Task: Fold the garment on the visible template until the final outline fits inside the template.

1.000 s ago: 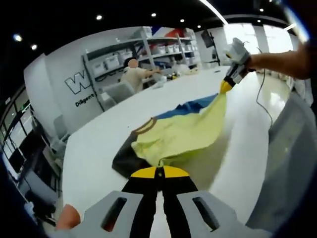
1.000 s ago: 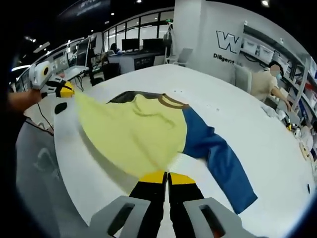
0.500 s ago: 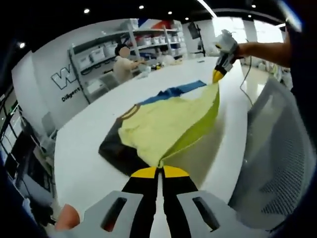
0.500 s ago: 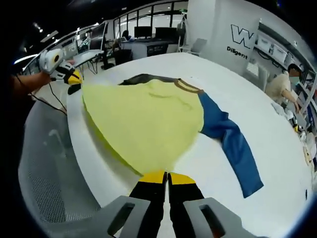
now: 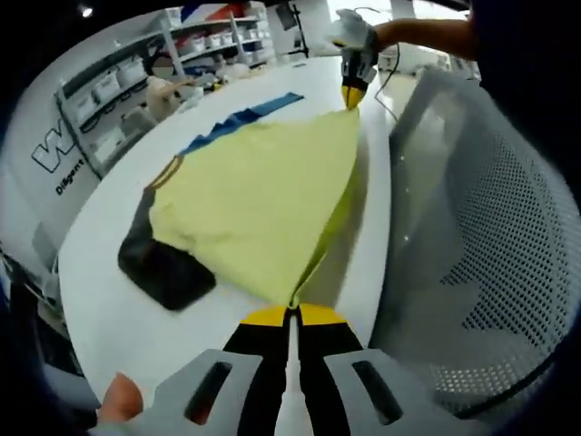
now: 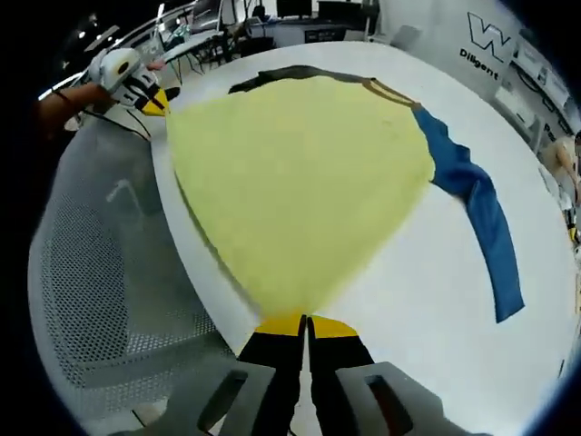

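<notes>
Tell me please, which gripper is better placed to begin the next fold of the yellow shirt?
Neither clearly. The left gripper and the right gripper each clamp a hem corner of the shirt, holding it stretched above the table. The blue sleeve lies on the right gripper's side, so I would slightly favour right.

Bright, even ceiling light, strong fisheye bending at the edges, and perhaps slight motion blur.

A white bench is seen, with a grey mesh chair back pressed just beside its near edge (the same perforated chair appears in the right gripper view). Beyond the bench's far end, shelving stacked with bins is set against a wall bearing large lettering.
</notes>
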{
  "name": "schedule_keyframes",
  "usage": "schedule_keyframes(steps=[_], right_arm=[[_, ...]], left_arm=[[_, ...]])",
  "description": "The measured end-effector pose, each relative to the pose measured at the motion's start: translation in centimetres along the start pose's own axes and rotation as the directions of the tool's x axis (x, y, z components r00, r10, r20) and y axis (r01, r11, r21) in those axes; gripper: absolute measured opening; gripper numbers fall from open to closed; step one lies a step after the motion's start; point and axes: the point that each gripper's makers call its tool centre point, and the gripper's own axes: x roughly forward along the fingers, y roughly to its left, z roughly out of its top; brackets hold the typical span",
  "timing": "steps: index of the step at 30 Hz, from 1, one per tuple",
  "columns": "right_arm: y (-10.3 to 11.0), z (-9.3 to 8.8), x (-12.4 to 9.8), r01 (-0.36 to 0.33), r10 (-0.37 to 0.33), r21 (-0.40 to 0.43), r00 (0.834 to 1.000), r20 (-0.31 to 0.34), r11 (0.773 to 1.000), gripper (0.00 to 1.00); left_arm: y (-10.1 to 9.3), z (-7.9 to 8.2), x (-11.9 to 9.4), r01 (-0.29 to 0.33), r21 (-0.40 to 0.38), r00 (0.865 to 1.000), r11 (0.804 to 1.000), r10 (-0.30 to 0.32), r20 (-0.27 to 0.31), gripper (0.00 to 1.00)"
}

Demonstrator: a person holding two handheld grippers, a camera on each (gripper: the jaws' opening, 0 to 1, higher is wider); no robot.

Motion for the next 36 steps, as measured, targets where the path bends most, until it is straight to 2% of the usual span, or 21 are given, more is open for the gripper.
schedule_keyframes(steps=[4,8,16,24,26,32,36], right_arm=[[1.1,-1.0,0.8,-0.032,0.032,0.016,0.999,-0.027,0.999,0.00],[2.6,-1.8,1.3,-0.079,0.081,0.020,0.995,-0.065,0.997,0.00],[3.2,-2.7,1.8,-0.092,0.091,-0.002,0.987,-0.129,0.996,0.00],[3.2,-2.8,1.7,-0.091,0.089,-0.008,0.987,-0.133,0.996,0.00],[3.3,-2.8,1.7,-0.090,0.088,-0.012,0.986,-0.140,0.996,0.00],[3.1,-2.7,1.7,-0.077,0.073,-0.016,0.986,-0.146,0.997,0.02],[3.1,-2.6,1.7,-0.069,0.064,-0.026,0.988,-0.143,0.997,0.06]], left_arm=[[-0.8,-1.8,0.4,0.041,-0.012,0.998,0.999,-0.041,-0.041,0.00],[-1.6,-2.7,0.2,0.077,-0.033,0.995,0.996,-0.079,-0.061,0.00],[-3.7,-3.2,0.7,0.136,-0.008,0.985,0.991,-0.136,-0.105,0.00],[-3.9,-3.4,0.7,0.148,0.012,0.983,0.989,-0.146,-0.109,0.00],[-4.2,-3.4,0.6,0.158,0.033,0.982,0.987,-0.153,-0.115,0.03],[-4.8,-3.2,0.5,0.177,0.006,0.980,0.984,-0.176,-0.097,0.14],[-4.4,-2.9,0.8,0.177,-0.004,0.981,0.984,-0.176,-0.082,0.19]])
